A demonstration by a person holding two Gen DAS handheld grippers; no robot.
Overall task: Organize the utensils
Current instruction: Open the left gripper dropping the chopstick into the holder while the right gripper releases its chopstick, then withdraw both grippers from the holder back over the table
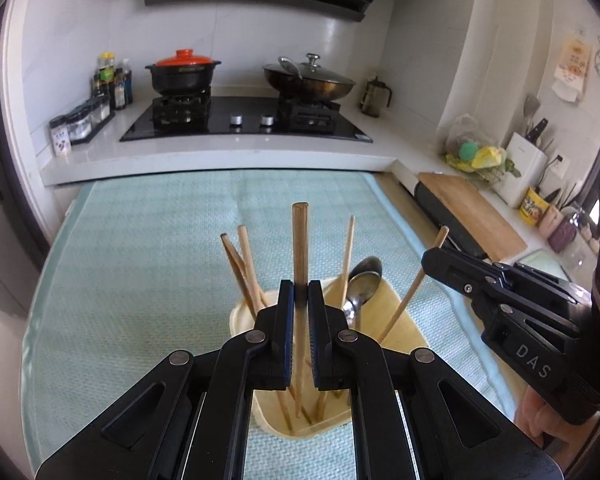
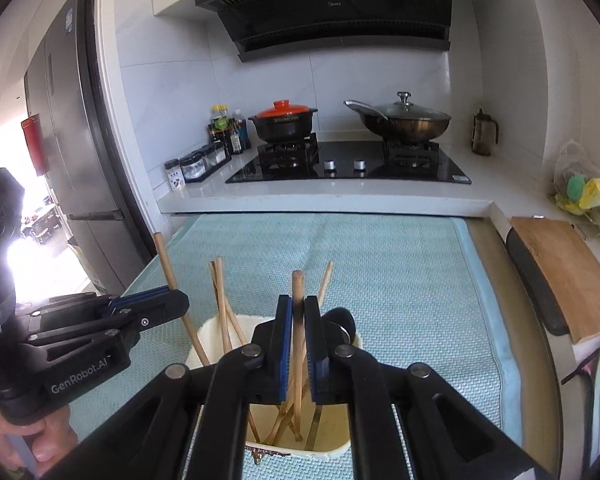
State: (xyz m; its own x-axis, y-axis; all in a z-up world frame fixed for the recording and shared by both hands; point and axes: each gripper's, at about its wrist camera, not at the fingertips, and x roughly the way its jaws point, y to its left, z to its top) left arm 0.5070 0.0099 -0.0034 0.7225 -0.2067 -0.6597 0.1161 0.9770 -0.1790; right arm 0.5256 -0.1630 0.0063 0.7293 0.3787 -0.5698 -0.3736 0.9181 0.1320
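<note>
Both views are bright with soft, even daylight, and shadows on the mat [image 1: 148,248] stay faint. In the right wrist view a blown-out white glare floods the left edge beside the fridge [image 2: 80,128], washing out detail there, while the hob [image 2: 348,164] shows pale reflections. Fisheye distortion bows the walls and table [image 1: 220,152] edge and leaves dark vignetted corners; the chopsticks [image 1: 300,264] look slightly smeared and the near black linkages are soft.
</note>
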